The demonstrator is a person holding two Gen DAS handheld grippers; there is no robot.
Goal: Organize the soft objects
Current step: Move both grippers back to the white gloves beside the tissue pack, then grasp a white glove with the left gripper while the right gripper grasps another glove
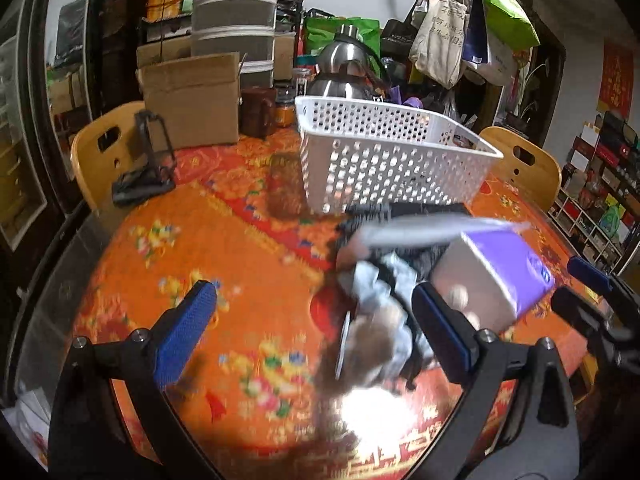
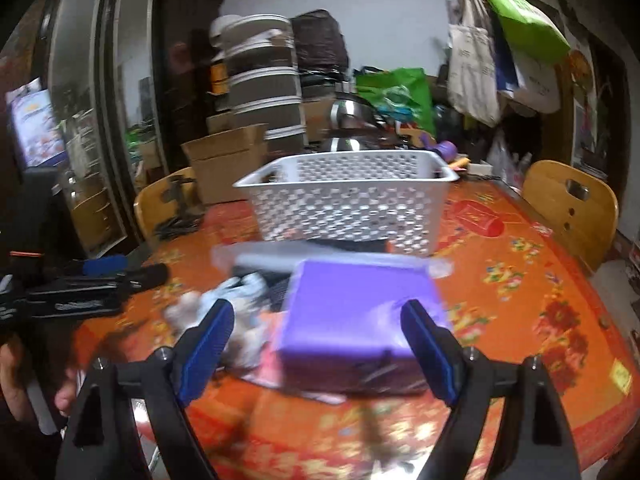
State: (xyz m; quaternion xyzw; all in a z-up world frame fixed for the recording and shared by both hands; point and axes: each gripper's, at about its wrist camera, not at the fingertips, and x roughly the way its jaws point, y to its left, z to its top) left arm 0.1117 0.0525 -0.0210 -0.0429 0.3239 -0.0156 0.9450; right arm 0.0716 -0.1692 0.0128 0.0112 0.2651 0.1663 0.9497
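Note:
A heap of soft things lies on the orange flowered tablecloth in front of a white perforated basket [image 1: 384,160] [image 2: 352,200]. It holds a purple pack [image 1: 496,276] [image 2: 352,312], a pale blue cloth [image 1: 380,292] [image 2: 244,292], a brown fluffy piece [image 1: 372,344], dark fabric [image 1: 400,216] and a clear plastic bag [image 1: 432,228]. My left gripper [image 1: 316,328] [image 2: 128,270] hovers open on the heap's near left, holding nothing. My right gripper [image 2: 320,344] [image 1: 580,290] is open just short of the purple pack, not touching it. Both views are blurred.
Cardboard box [image 1: 192,104], steel kettle [image 1: 344,64], jars and stacked containers crowd the table's far side. Wooden chairs [image 1: 104,148] [image 2: 568,208] stand at the far left and right. A black stand [image 1: 148,168] sits far left. A hand [image 2: 12,376] holds the left gripper.

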